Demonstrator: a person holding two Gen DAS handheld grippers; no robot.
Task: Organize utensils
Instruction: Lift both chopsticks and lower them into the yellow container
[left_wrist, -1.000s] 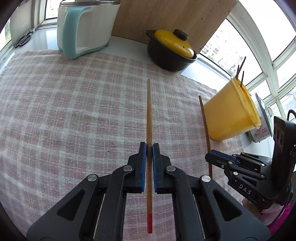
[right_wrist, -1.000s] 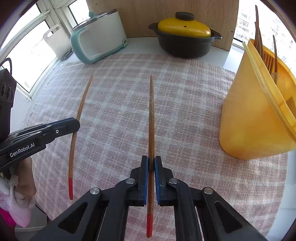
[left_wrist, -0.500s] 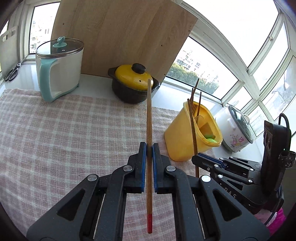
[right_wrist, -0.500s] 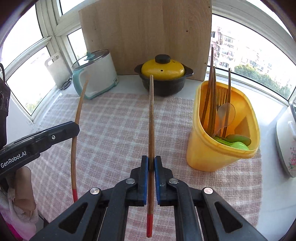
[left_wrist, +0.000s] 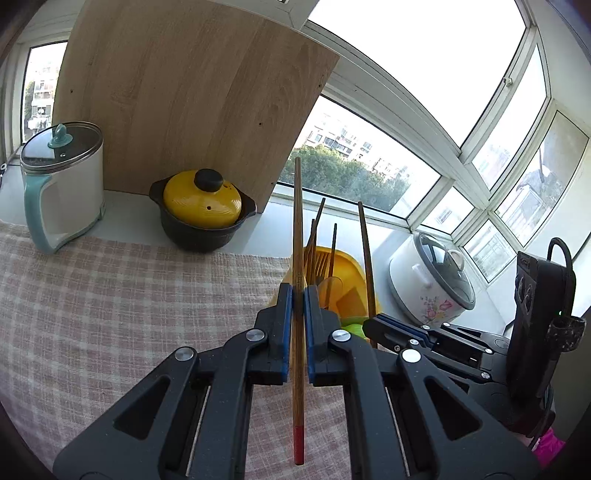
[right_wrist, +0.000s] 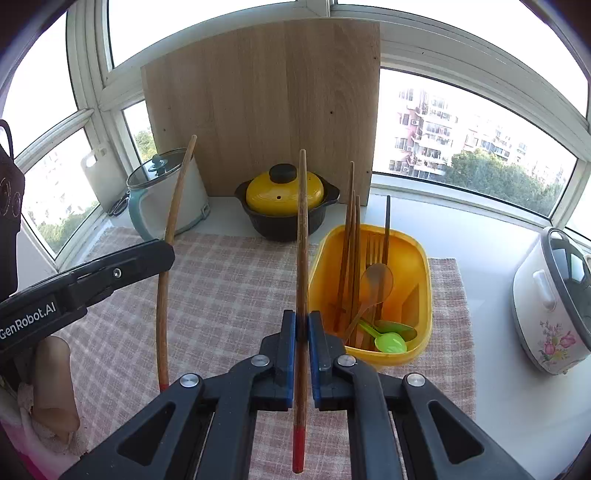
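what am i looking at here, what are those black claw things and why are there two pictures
The black claws are two hand-held grippers, one in each of a person's hands; no robot arm is involved. Each picture comes from a fisheye camera on one gripper, looking along its fingers. The left gripper is shut on a red-tipped chopstick, and the right gripper is shut on another chopstick. On the checked cloth stands a yellow utensil holder with chopsticks, forks and spoons. Behind are a yellow-lidded pot and a kettle.
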